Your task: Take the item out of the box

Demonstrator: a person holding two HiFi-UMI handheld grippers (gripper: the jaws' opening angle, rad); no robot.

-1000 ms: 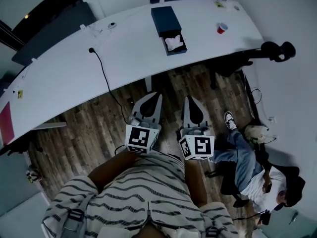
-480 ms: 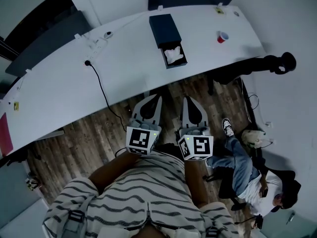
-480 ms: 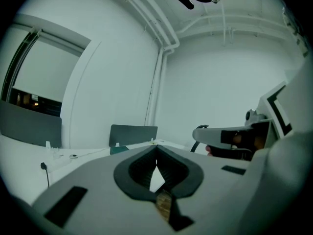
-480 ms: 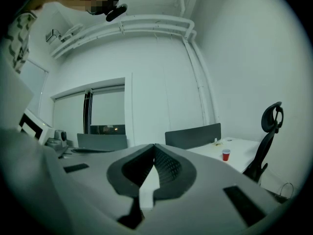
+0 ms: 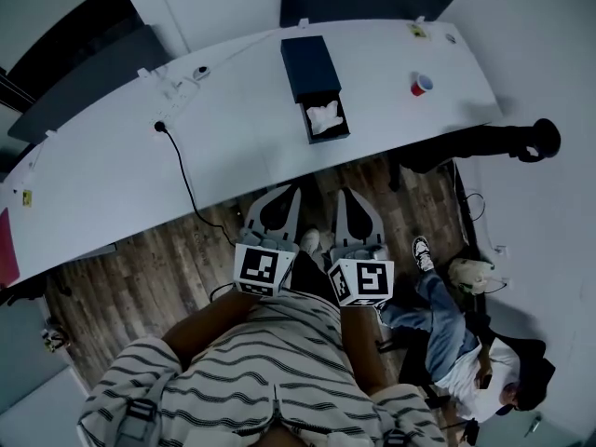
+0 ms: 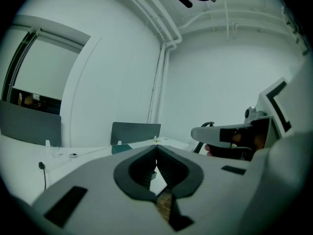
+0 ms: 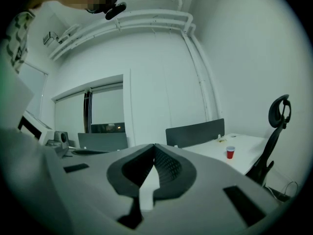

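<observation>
Head view, box: the dark navy rectangular box lay on the curved white table, its drawer pulled out at the 6 o'clock end.
Head view, item: the crumpled white item lay inside that drawer, untouched.
Head view, grippers: the left gripper and right gripper sat side by side at the box's 6 o'clock, over the wooden floor.
Head view, change: a second before, their tips were farther from the table's near edge; now they were just short of it.
Head view, cup: a red plastic cup stood at the box's 3 o'clock.
Left gripper view: jaws closed tip to tip, holding nothing.
Right gripper view: jaws pressed together, empty; cup at 3 o'clock.
</observation>
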